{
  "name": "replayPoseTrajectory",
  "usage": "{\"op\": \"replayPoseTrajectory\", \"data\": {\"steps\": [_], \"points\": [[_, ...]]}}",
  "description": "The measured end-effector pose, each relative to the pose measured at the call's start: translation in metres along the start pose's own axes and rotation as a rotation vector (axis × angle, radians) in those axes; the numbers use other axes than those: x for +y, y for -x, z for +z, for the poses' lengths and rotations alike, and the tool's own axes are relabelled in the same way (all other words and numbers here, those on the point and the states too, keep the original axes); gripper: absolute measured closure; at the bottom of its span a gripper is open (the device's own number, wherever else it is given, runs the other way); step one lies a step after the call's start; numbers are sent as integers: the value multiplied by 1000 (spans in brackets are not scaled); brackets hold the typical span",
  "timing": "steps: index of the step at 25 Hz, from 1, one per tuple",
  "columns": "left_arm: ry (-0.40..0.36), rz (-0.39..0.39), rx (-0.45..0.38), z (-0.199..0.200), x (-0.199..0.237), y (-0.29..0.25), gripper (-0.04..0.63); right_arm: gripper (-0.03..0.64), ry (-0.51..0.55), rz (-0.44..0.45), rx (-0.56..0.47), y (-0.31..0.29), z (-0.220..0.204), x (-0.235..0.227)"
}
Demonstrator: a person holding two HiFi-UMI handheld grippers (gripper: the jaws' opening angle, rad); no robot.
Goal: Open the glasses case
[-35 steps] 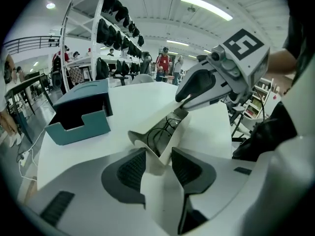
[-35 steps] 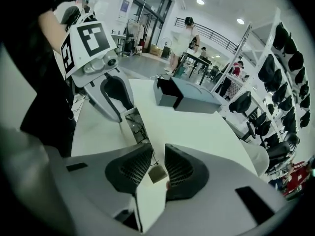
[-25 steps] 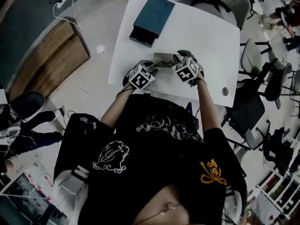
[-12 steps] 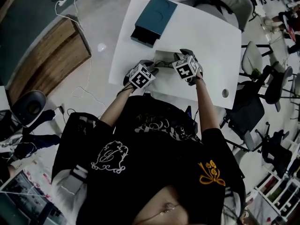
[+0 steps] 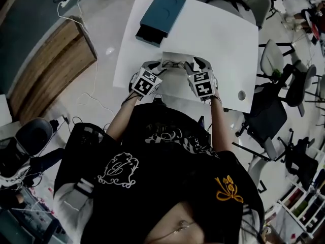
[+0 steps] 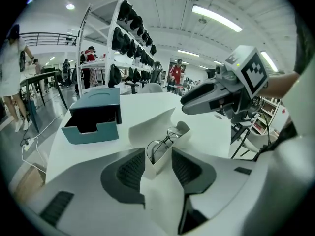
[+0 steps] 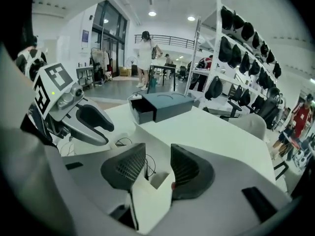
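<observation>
- Rolling the right gripper (image 7: 157,154) about its own line since a second ago, its marker cube now facing differently in the head view.
- Opening the right jaws, with one end of the white glasses case (image 7: 147,191) lying low between them and no firm press of the pads to be seen.
- Clamping the left gripper (image 6: 157,151) on the opposite narrow end of the case, both pads touching its walls.
- Placing the case between the two grippers at the near side of the white table (image 5: 218,39), as the head view alone is showing.
- Revealing best in the left gripper view: lid (image 6: 150,124) standing up, wire-framed glasses (image 6: 171,132) lying inside.
- Showing the teal box (image 6: 93,113) well apart, its dark open side facing the grippers.
</observation>
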State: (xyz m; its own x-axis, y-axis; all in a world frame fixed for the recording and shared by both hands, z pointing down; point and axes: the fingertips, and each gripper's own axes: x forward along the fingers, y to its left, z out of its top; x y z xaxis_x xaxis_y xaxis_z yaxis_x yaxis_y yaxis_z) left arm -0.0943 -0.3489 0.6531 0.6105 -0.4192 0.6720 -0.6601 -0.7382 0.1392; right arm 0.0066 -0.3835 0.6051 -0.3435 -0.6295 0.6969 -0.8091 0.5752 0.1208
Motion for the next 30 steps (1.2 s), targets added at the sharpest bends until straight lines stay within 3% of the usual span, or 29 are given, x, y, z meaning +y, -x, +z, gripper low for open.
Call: {"op": "replayPoseTrajectory", "data": {"steps": [11, 23, 30], "points": [[16, 36, -185, 56, -78, 44, 431, 500, -233, -26, -230, 120, -14, -10], [-23, 53, -351, 93, -211, 94, 447, 572, -365, 7, -428, 242, -59, -7], [27, 106, -419, 81, -262, 127, 483, 575, -372, 85, -463, 285, -83, 18]]}}
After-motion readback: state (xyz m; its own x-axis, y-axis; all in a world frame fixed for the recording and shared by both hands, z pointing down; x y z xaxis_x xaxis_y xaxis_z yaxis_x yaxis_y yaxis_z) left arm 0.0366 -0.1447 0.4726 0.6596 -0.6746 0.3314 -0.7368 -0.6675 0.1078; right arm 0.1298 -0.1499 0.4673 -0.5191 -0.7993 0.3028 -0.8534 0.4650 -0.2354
